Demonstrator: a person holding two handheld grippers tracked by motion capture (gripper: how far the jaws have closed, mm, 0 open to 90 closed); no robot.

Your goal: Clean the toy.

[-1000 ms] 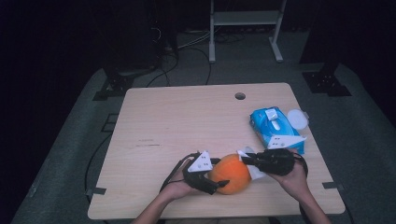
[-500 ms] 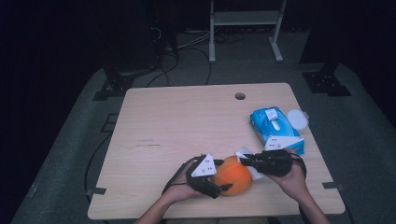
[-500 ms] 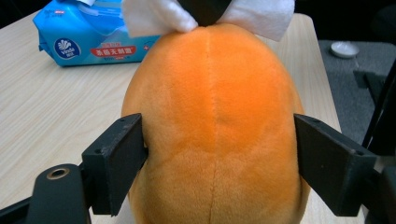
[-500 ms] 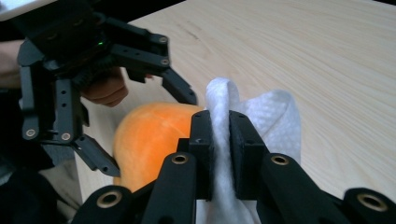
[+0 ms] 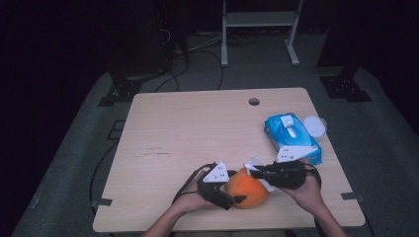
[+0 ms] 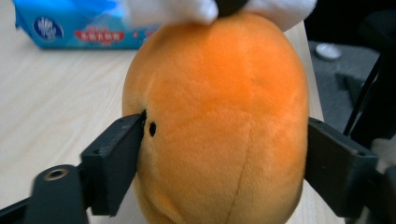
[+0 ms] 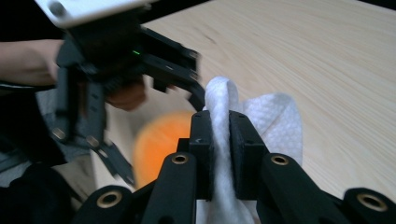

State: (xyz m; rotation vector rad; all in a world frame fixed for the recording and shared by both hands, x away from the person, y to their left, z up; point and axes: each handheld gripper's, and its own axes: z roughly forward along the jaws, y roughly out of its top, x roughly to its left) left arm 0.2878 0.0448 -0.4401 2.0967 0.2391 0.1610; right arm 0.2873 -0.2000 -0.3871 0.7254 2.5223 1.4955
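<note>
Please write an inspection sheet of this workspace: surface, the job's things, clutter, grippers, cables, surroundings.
Surface: light wooden table with a round hole.
Job's things: orange plush toy at the near edge; white wipe against its top.
Clutter: blue wipes pack; white round lid beside it.
Grippers: left gripper shut on the toy's sides; right gripper shut on the wipe.
Cables: black cable trails from the left gripper; more on the floor.
Surroundings: dark room, grey floor mat, white stand.
</note>
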